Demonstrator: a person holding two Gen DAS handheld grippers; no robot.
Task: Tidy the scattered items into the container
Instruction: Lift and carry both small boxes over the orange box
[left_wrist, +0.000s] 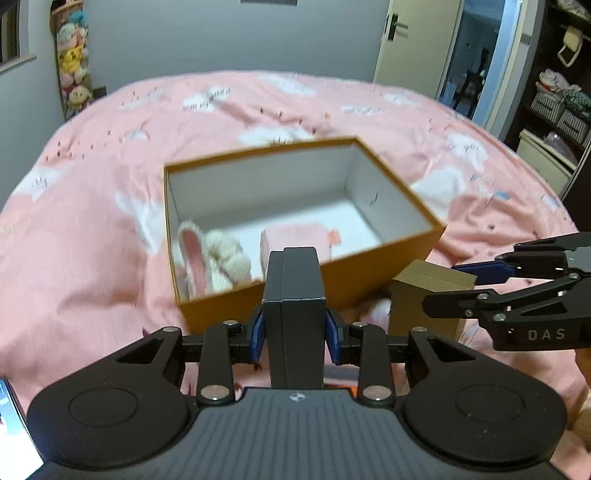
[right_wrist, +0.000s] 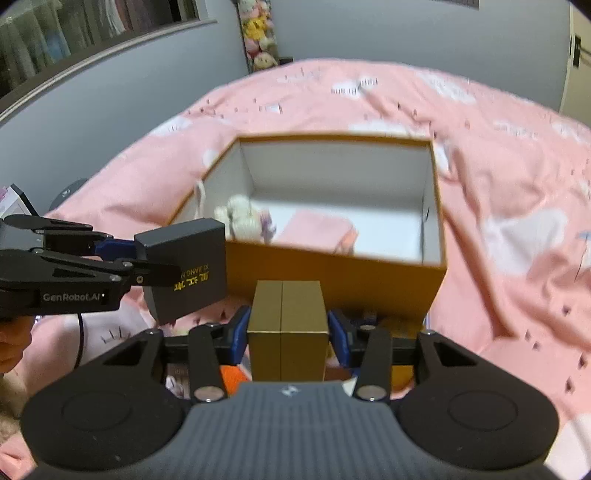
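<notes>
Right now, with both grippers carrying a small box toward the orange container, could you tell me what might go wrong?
1. The left gripper holds the black box and the right gripper the gold box side by side; they may collide at the orange container.
2. Both boxes sit in front of the near wall and could catch its rim.
3. The plush toy and pink item already fill the near end, so a box may land tilted.

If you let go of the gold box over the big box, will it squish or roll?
Probably neither. The gold box keeps sharp, flat sides under the right gripper, so it looks stiff. Its flat faces and square corners suggest it would land and maybe tip, not roll. The fluffy toy in the orange box could cushion it.
</notes>
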